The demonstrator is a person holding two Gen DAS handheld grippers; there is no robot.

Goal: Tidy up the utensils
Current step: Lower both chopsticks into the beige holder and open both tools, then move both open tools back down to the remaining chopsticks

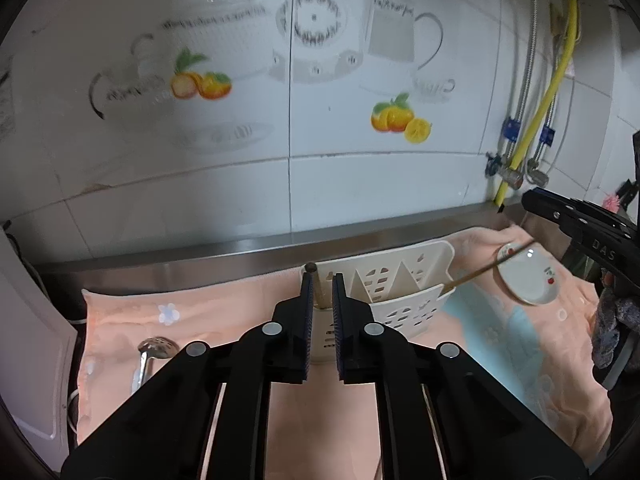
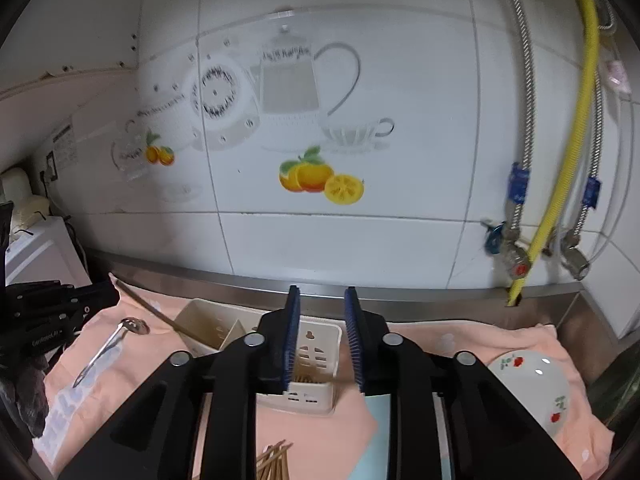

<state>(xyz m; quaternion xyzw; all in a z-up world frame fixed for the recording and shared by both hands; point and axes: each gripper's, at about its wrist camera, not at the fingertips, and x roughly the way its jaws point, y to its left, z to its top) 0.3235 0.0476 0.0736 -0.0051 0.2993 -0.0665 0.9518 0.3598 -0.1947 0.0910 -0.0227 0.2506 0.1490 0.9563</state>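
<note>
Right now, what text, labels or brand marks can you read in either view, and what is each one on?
"DAS" - on the right tongs, seen from the left wrist.
Pale print on the left tongs: too blurred to read.
Wall notice: too small.
Decorative lettering on the tile decal: illegible.

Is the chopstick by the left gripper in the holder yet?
In: the chopstick stands upright inside the holder, between the left gripper's open pads.

A soft matt peach cloth (image 2: 460,336) covers the brushed stainless-steel worktop (image 2: 400,294). At twelve o'clock the cream perforated plastic utensil caddy (image 2: 316,346) looks smooth, at three the white glazed ceramic dish (image 2: 532,384) shines, and at nine lie the polished metal slotted spoon (image 2: 106,346) and thin wooden chopsticks (image 2: 274,460).
</note>
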